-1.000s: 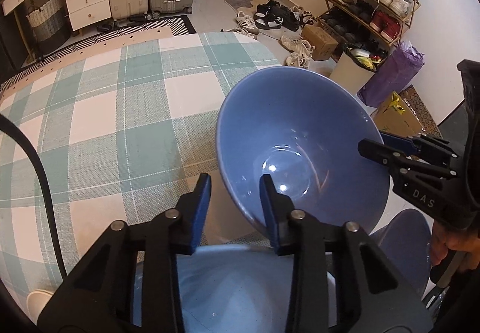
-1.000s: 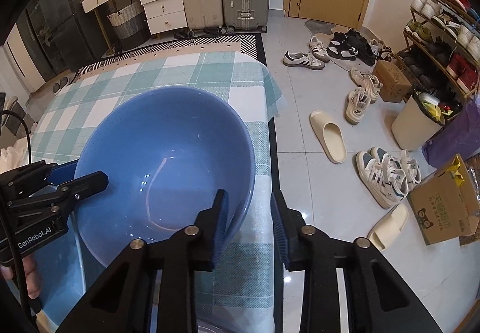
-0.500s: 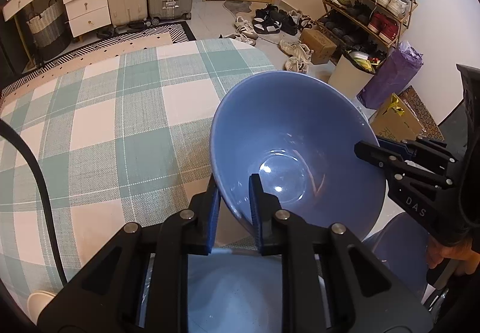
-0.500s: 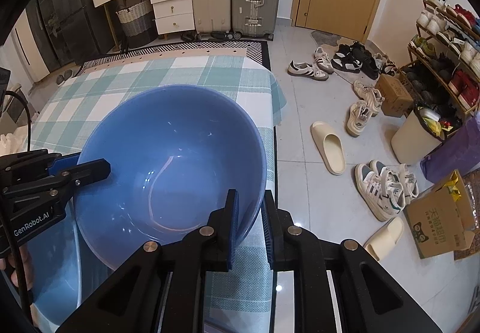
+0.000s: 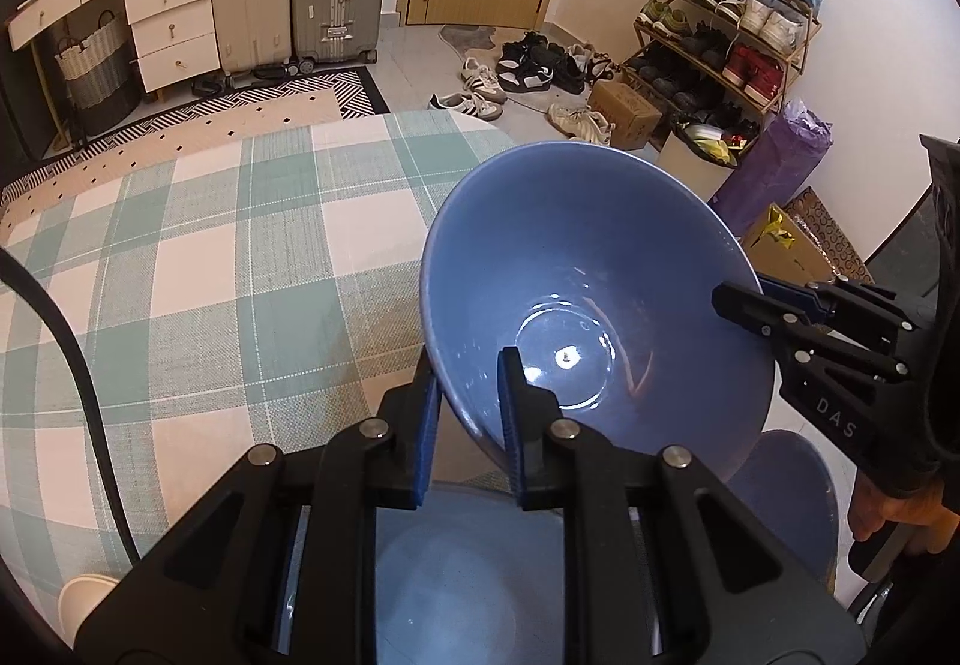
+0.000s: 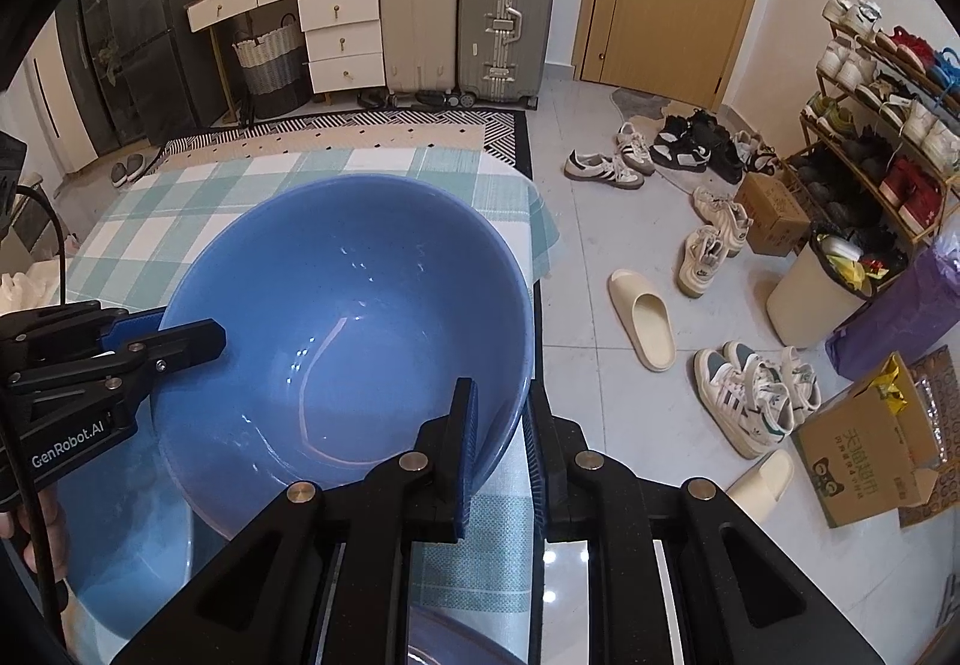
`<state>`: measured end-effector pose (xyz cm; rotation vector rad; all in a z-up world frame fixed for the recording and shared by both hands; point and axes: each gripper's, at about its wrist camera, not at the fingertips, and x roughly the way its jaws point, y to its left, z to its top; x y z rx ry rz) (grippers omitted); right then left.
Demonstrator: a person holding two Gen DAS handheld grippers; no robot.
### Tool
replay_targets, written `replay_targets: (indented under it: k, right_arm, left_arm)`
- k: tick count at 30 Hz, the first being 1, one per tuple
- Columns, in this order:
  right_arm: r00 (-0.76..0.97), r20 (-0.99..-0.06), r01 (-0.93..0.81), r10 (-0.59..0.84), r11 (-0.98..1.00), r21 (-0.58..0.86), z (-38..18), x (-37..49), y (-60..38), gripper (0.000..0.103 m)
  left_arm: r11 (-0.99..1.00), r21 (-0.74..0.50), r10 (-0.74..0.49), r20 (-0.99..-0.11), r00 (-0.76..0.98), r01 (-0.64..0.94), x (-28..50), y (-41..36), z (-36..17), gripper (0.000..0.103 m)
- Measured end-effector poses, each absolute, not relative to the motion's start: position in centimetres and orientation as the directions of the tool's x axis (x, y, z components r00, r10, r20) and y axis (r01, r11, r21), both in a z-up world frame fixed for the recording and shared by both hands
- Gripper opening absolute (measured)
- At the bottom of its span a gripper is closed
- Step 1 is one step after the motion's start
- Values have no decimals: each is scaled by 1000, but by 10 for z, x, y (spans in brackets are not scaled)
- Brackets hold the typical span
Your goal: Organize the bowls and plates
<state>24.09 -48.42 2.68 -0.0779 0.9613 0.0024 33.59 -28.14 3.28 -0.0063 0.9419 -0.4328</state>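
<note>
Early stage, by the look of it: one big blue bowl [image 5: 591,299] in hand, clear of the counter [image 5: 198,257] w/ green-white check cloth, not yet set anywhere; at least one more blue dish [image 5: 444,569] lies directly below the claws at the near edge, another blue piece [image 5: 792,485] to its right, so stacking/sorting is mostly left to do. L claw [image 5: 467,413] clamped on the bowl's near-left rim, one finger inside, one outside; jaws have just been closing, rim between them. R claw [image 6: 501,428] likewise pinched on the opposite rim, wall of bowl between pads, just been closing too. Both claws point steeply down-fwd, facing each other across the bowl, bowl tilted toward the L cam. Person's hand [image 5: 882,515] seen under R claw handle. Floor w/ shoes beyond counter edge, irrelevant
</note>
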Motion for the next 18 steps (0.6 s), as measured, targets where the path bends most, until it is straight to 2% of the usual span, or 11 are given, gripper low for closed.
replay_targets:
  k: [18]
  right_arm:
    - [657,-753,-46,-46,994,-101,83,204,-451,15]
  left_arm:
    - [916,-182,-374,-711,595,358,283,-252,97,15]
